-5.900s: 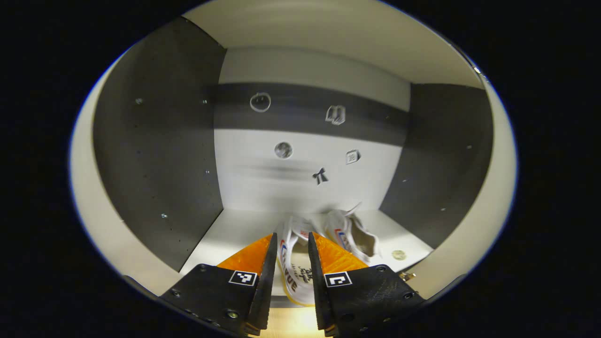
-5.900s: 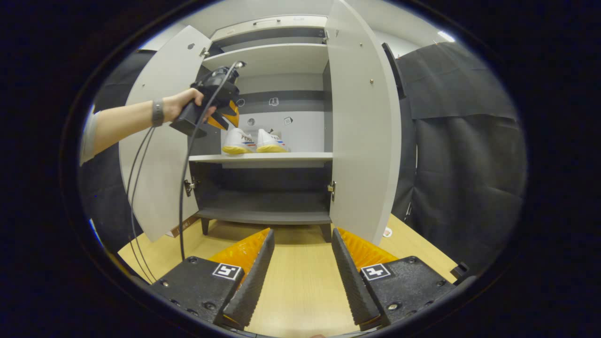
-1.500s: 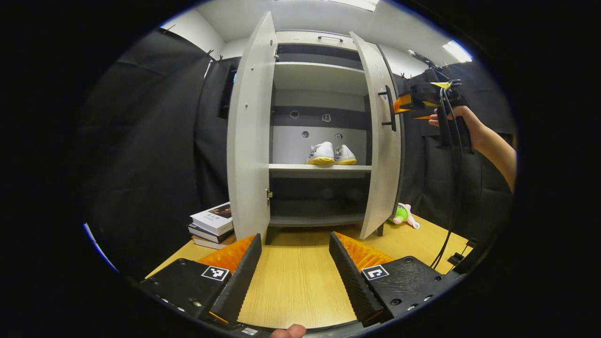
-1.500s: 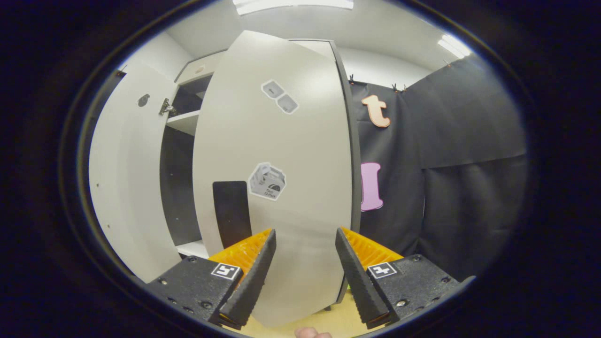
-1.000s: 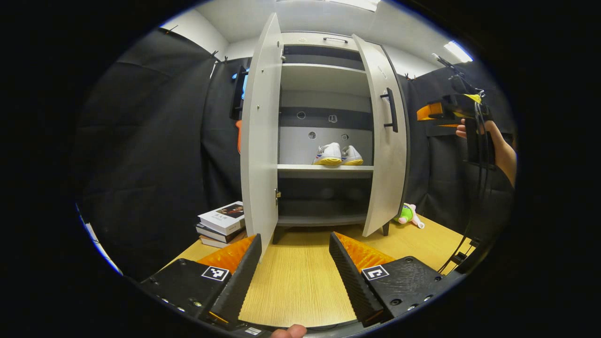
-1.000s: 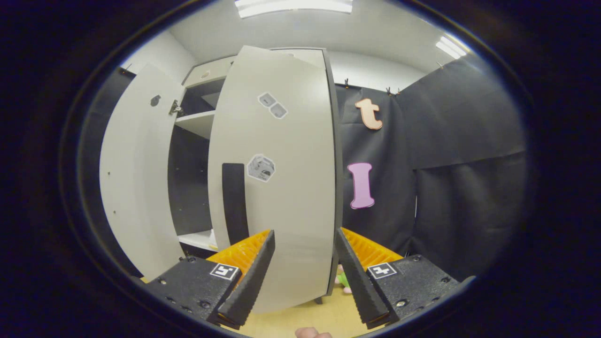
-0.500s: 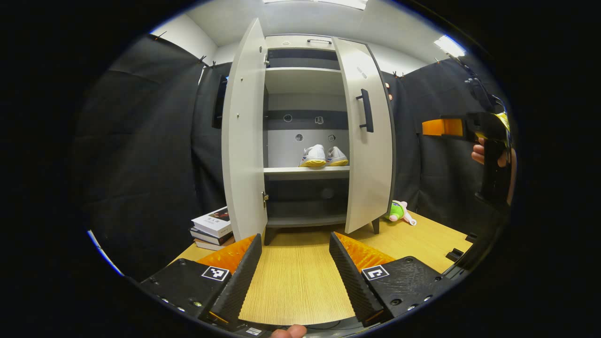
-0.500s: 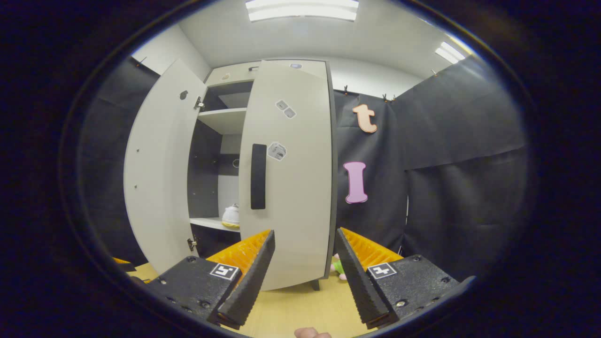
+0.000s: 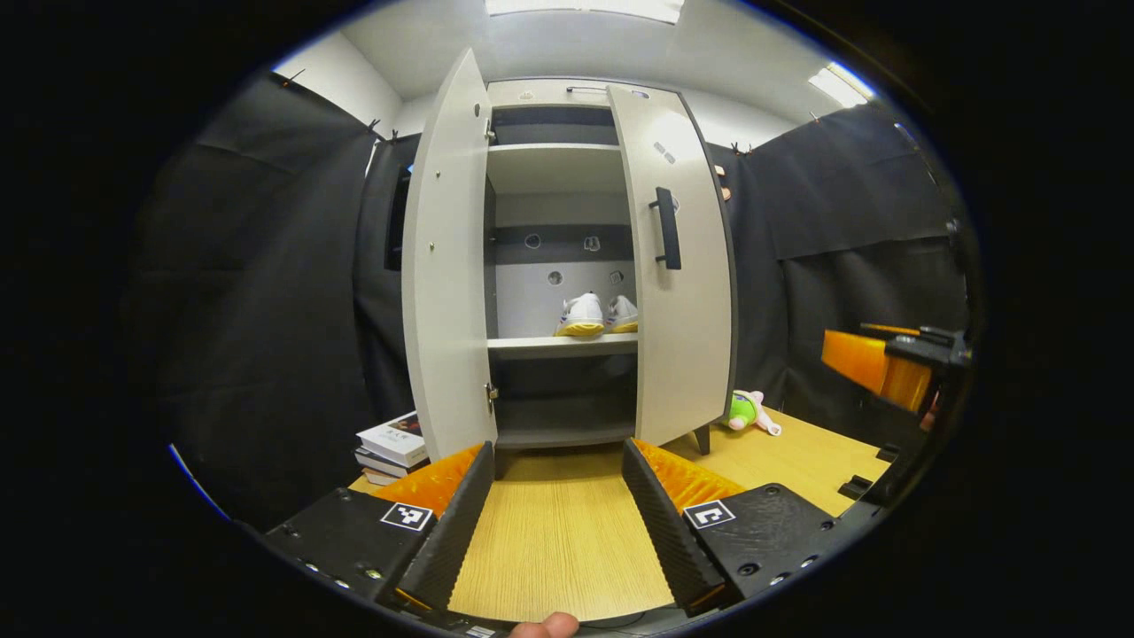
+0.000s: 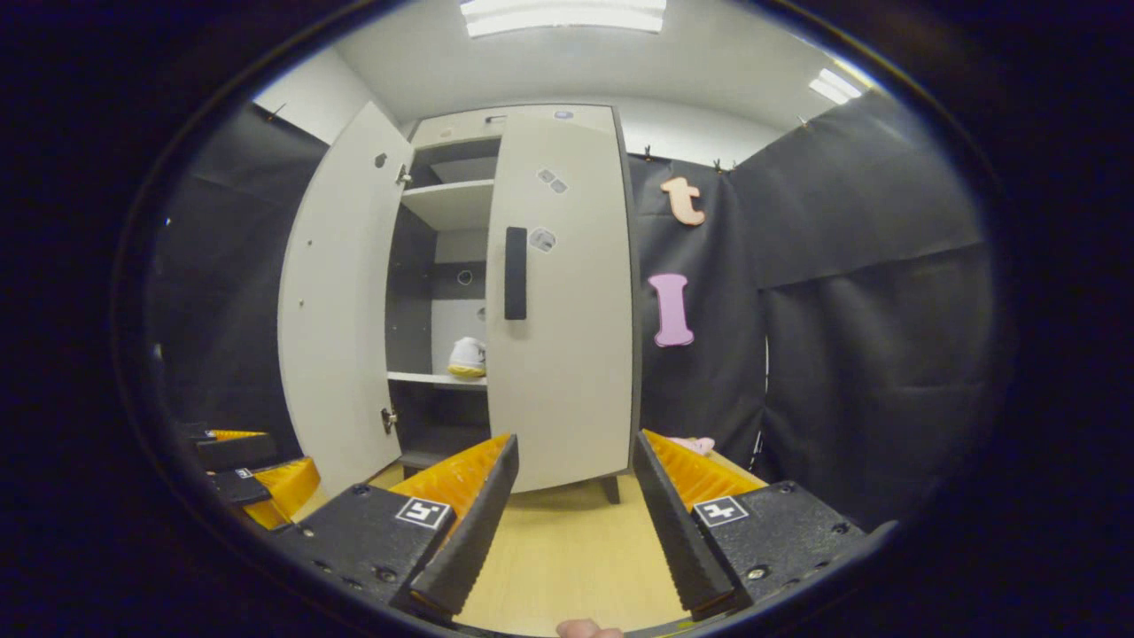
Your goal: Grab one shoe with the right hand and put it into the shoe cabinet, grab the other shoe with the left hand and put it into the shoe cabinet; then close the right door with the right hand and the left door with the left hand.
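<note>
The shoe cabinet (image 9: 567, 93) stands at the far side of the wooden table (image 9: 558, 549). Two white shoes with yellow soles (image 9: 582, 315) (image 9: 623, 313) sit side by side on its middle shelf (image 9: 554, 346). The left door (image 9: 443, 292) stands wide open. The right door (image 9: 678, 292), with a black handle (image 9: 667, 228), covers the right half of the cabinet. My left gripper (image 9: 554, 523) is open over the table, well back from the cabinet. My right gripper (image 10: 567, 523) is open too, away from the right door (image 10: 558, 301), and appears at the right edge (image 9: 873, 363) of the left gripper view.
A stack of books (image 9: 390, 441) lies on the table left of the cabinet. A green and pink plush toy (image 9: 746, 410) lies right of it. Black cloth walls close in both sides. In the right gripper view the left gripper (image 10: 257, 478) shows low at the left.
The right door has swung further in over the cabinet's right half. The right gripper has dropped lower and pulled back from the door. The left gripper has stayed back, open.
</note>
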